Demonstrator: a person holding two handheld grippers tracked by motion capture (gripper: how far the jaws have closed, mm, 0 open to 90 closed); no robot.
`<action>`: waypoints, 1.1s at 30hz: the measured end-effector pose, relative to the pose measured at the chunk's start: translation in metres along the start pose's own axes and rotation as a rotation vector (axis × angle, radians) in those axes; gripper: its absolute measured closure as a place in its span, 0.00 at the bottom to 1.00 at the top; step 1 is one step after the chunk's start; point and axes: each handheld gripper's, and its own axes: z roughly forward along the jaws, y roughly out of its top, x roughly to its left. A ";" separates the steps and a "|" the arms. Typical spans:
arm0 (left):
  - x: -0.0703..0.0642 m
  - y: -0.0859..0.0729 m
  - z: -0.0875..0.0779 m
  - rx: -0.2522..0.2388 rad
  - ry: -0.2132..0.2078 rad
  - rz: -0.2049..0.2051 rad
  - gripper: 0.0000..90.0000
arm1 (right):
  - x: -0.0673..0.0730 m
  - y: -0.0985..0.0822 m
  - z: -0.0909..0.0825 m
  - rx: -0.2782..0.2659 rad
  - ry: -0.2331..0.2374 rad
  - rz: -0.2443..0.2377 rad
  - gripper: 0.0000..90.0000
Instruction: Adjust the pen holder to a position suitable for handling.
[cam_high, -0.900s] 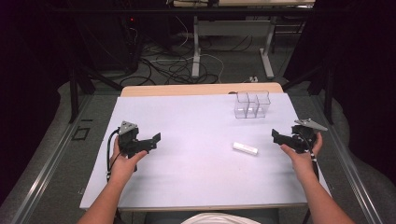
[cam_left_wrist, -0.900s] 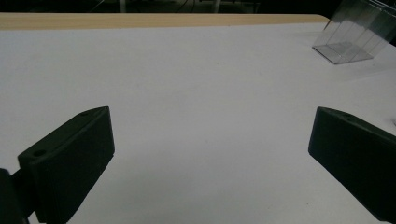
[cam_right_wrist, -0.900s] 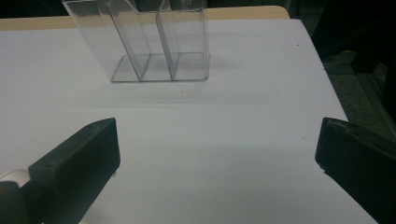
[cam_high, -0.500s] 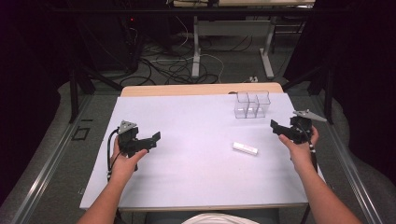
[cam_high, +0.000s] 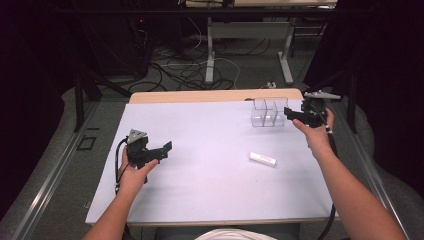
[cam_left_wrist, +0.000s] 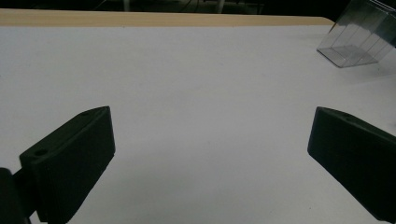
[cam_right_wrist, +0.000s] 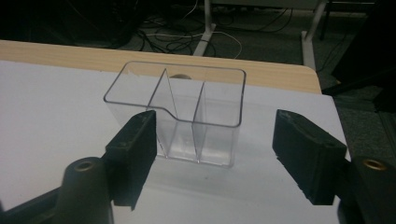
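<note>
Beside right gripper (cam_high: 291, 114), clear organizer (cam_right_wrist: 180, 114), three compartments close-up

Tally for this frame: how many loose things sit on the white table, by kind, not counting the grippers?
Clear plastic divided container: 1
Small white stick-shaped piece: 1
Total: 2

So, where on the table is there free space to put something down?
The widest bare patch lies between the left tool and the white stick, from the near edge up to the wooden strip. It is crowded only at the far right, where the open right tool sits beside the clear organizer.
</note>
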 end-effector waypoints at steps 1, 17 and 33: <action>0.000 0.000 0.000 -0.001 0.001 -0.001 0.01 | 0.000 0.000 0.000 0.000 0.000 0.000 0.34; 0.002 -0.002 0.001 0.009 0.003 -0.008 0.01 | -0.009 0.028 0.052 0.105 -0.043 0.027 0.50; 0.004 -0.002 0.002 0.012 0.016 -0.018 0.02 | -0.025 0.017 0.086 0.114 -0.076 0.047 0.58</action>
